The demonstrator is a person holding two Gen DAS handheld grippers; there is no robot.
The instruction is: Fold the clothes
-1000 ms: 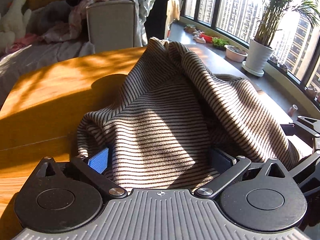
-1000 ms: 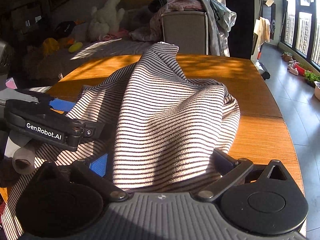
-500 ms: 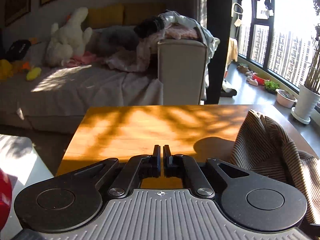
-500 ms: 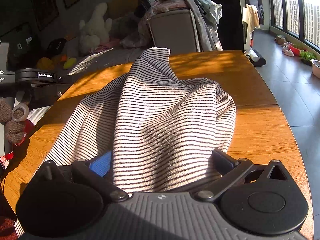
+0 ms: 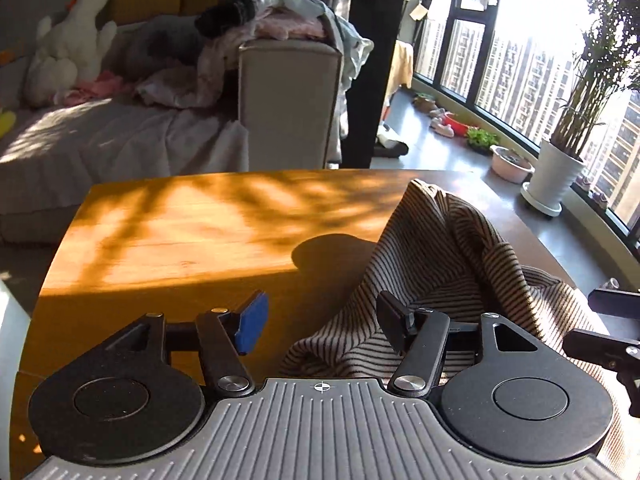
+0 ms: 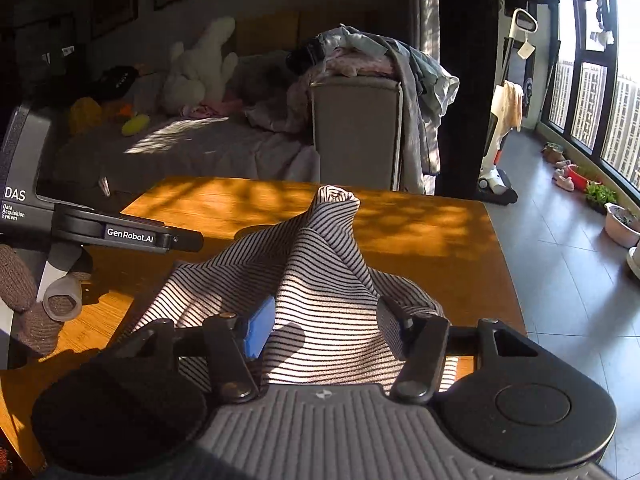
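A black-and-white striped garment (image 5: 440, 264) lies bunched on the wooden table (image 5: 180, 240), peaking at its far end. My left gripper (image 5: 322, 326) hovers at its left edge. Its jaws are opening, the pads stand apart and touch no cloth, and only a hem lies low by the black right pad. My right gripper (image 6: 325, 329) is over the near part of the garment (image 6: 320, 272). Its jaws are closing with cloth spread flat between them, not pinched. A finger (image 6: 180, 240) of the left gripper shows at the left of the right wrist view, with a knitted-gloved hand (image 6: 24, 300) below it.
Beyond the table (image 6: 420, 232) stands a grey sofa arm (image 5: 288, 100) heaped with clothes (image 5: 280, 20), with a white plush toy (image 5: 68, 40) on the sofa. A potted plant (image 5: 556, 176) and bowls stand along the window at the right. An upright vacuum (image 6: 496, 148) leans by the pillar.
My left gripper left the garment, swung left over bare table, shut fully and then reopened. The right gripper rose, and its jaws narrowed around the cloth.
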